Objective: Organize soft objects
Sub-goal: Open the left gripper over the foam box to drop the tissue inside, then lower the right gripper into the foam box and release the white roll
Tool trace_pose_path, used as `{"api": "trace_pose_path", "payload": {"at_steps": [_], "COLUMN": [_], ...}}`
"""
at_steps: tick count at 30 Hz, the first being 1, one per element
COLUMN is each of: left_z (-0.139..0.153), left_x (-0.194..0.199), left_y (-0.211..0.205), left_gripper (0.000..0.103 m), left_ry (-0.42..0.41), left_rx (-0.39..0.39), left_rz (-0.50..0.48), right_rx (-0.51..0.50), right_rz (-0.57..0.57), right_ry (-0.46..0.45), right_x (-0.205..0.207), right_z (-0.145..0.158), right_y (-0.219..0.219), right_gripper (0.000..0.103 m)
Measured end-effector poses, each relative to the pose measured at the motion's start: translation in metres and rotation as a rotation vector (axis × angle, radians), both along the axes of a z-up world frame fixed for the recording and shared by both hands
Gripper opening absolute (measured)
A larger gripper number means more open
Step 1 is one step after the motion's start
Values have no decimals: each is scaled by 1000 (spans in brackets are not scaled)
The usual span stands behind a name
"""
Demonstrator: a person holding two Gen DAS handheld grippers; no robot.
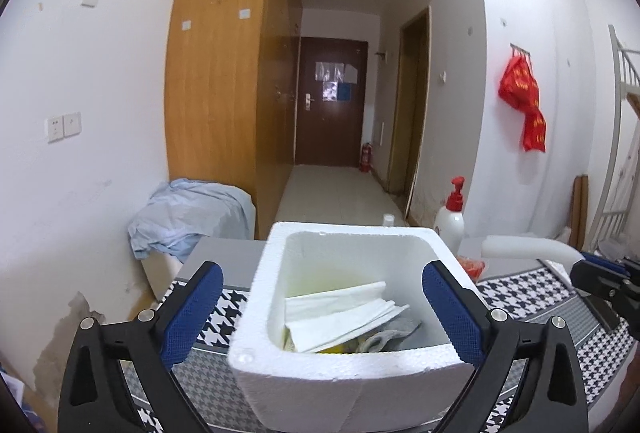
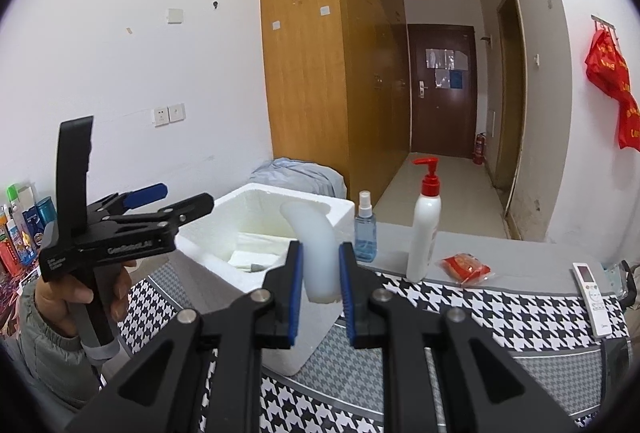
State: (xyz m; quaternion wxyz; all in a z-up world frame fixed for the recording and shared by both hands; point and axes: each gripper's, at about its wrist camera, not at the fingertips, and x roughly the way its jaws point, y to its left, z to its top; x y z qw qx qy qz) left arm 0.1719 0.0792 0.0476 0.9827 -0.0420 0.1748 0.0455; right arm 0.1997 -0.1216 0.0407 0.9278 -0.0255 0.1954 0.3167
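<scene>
The foam box (image 2: 256,229) is the landmark here, sitting on the checked cloth (image 2: 500,309) w/ folded white paper (image 1: 340,309) and a grey rag (image 1: 394,333) already lying inside it.

The right gripper (image 2: 320,293) is pinching a bent white foam tube (image 2: 316,253) near its lower end, pads pressing both sides, and the tube's curved top is leaning toward the box's right wall. It is hanging just right of the box, not yet over the opening.

The left gripper (image 1: 324,313) is spread wide, nothing between its 2 blue pads; it is hovering at the near side of the box, 1 pad left of it, the other over the right wall.

What could go wrong, as I judge it:
- The tube is long and curved, the box small. If dropped in upright it is likely springing back out or tipping over the rim.
- The grip is low on the tube, so the free end is swinging; it may be catching the box wall and shoving the light box across the cloth.
- The pump bottle (image 2: 424,229) and spray bottle (image 2: 365,229) are standing just right of the box, behind the tube. A wide swing could be knocking 1 over.
- The 2 grippers are working close together at the box, so a clash is possible.
- The red packet (image 2: 466,267), further right of the box, is still out.
</scene>
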Motion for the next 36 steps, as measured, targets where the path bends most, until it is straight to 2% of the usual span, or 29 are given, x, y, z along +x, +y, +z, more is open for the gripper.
{"api": "trace_pose_path", "payload": {"at_steps": [9,15,25,36], "left_z": [-3,-5,-12,-15], "left_x": [-17,-30,-43,-53], "left_y": [15,25,27,38], "left_gripper": [102,102,102,102], "left_ry": [-3,-21,-31,-43], "left_rx": [23,6,46,20], "left_rz": [53,79,94,120], "right_rx": [-5,-3,-12,-41], "right_rz": [28,54,77,90], "right_ry": [8,30,68,91], "right_x": [1,7,14,23], "right_z": [5,4,1,-3], "right_y": [22,37,61,82], "right_gripper": [21,21,21,21]}}
